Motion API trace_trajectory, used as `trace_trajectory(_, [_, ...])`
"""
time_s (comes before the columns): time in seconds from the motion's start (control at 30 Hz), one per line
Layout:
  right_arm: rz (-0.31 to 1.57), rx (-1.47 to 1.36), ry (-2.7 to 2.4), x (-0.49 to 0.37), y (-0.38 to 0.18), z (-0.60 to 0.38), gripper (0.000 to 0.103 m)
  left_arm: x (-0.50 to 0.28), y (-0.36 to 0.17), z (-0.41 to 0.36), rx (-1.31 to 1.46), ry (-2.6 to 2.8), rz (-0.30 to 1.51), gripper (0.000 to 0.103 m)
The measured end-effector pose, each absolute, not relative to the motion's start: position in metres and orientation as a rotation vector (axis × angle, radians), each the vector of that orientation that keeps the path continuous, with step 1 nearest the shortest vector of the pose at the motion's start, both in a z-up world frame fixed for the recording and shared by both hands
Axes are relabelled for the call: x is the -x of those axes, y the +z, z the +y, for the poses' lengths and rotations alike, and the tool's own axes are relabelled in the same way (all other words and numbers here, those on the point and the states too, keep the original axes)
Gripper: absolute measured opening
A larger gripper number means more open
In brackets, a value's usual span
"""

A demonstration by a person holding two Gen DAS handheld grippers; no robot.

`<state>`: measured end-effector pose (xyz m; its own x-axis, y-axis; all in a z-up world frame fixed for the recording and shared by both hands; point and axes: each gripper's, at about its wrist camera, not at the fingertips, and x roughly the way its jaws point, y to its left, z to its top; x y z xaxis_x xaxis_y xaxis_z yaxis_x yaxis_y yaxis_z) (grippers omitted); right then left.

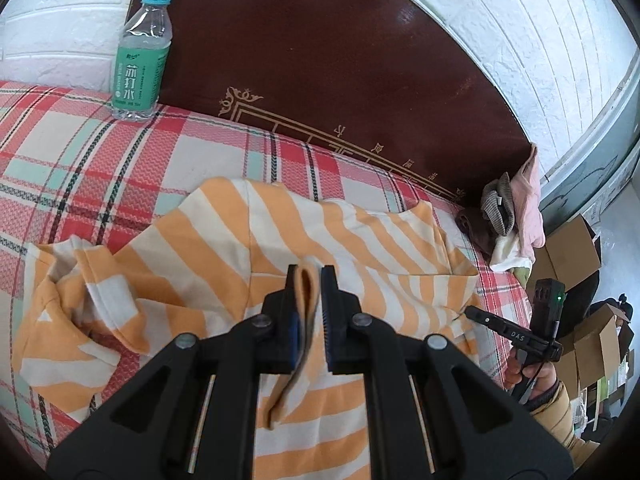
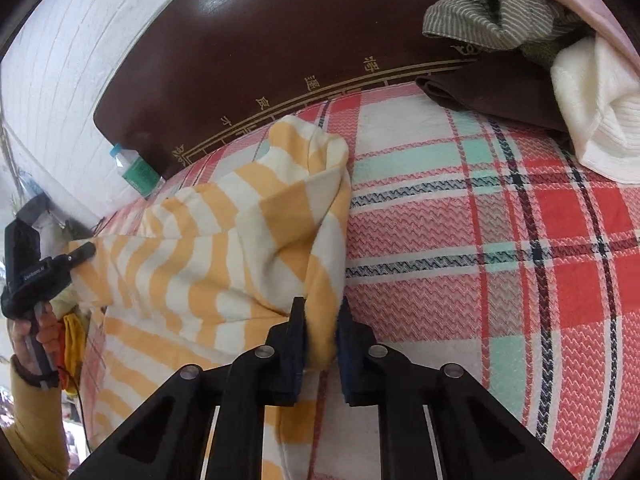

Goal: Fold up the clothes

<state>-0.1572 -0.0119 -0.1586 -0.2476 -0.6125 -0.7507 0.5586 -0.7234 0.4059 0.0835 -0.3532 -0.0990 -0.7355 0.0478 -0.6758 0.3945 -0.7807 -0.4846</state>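
While both grippers clamp the striped garment, lying crumpled mid-frame on the plaid bed, left gripper and right gripper fingers pinched on fabric: lift evenly, keep edge taut

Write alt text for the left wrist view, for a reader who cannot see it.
The left gripper pinches a raised fold of an orange-and-white striped garment lying rumpled on a red plaid bedcover. A green-labelled water bottle stands upright by the dark headboard; the right gripper is at the garment's right edge.
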Motion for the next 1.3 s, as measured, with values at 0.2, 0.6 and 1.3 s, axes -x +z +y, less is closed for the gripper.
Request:
trace_trajectory(0.2, [-0.169, -1.273, -2.052, 0.169, -0.153, 0.013, 0.015, -0.085, -0.107, -0.353, -1.074, -2.599, 0.914, 0.011])
trace_trajectory(0.6, [0.251, -1.128, -2.047, 0.165, -0.13, -0.071, 0.061, -0.081, -0.132, -0.338, -1.204, -2.556, 0.658, 0.075])
trace_trajectory(1.3, [0.075, -1.149, -2.16, 0.211, -0.123, -0.072, 0.046, -0.077, -0.135, -0.357, -1.206, -2.586, 0.67, 0.079])
